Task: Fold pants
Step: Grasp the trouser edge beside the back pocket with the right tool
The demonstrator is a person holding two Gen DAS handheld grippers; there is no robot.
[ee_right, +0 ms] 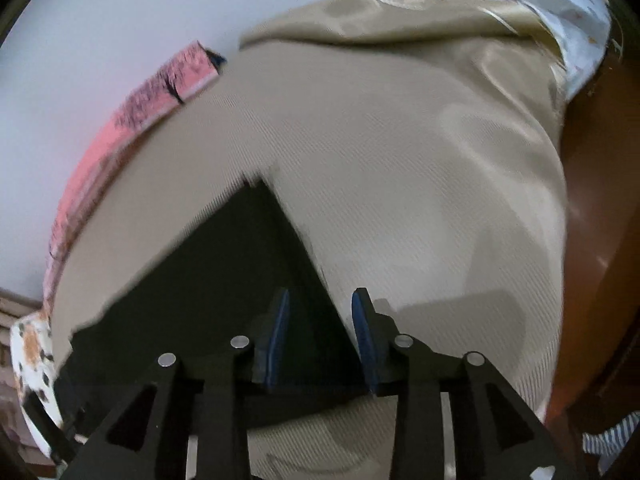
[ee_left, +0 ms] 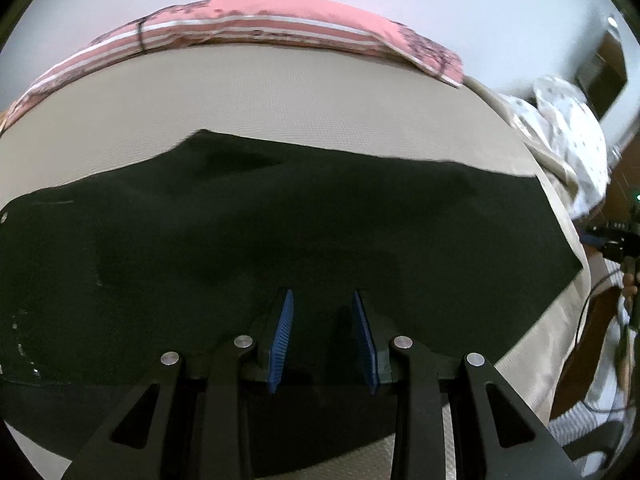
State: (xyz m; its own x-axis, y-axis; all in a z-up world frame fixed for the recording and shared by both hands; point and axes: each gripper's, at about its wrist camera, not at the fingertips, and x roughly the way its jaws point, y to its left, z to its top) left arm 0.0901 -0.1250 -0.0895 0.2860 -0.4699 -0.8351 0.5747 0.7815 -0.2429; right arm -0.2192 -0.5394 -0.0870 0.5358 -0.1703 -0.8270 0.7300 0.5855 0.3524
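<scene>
Left side first: my left gripper [ee_left: 322, 300] hovers low over the pants [ee_left: 240, 232], jaws parted by a moderate gap with only dark cloth visible between the blue pads [ee_left: 285, 320]; it grips nothing. The pants lie flat across the beige bed [ee_left: 280, 92], a pink striped pillow [ee_left: 260, 24] along the far edge. Moving right, my right gripper [ee_right: 320, 300] sits above a pointed corner of the pants [ee_right: 248, 264], jaws likewise parted and empty, the right finger over bare sheet. Blur hides whether either gripper touches fabric. My judgement: for a clean fold I should pinch both layers at the hem corner and matching edge, lift together, and carry evenly so the cloth does not skew. No containers in view, so nothing to log there.
</scene>
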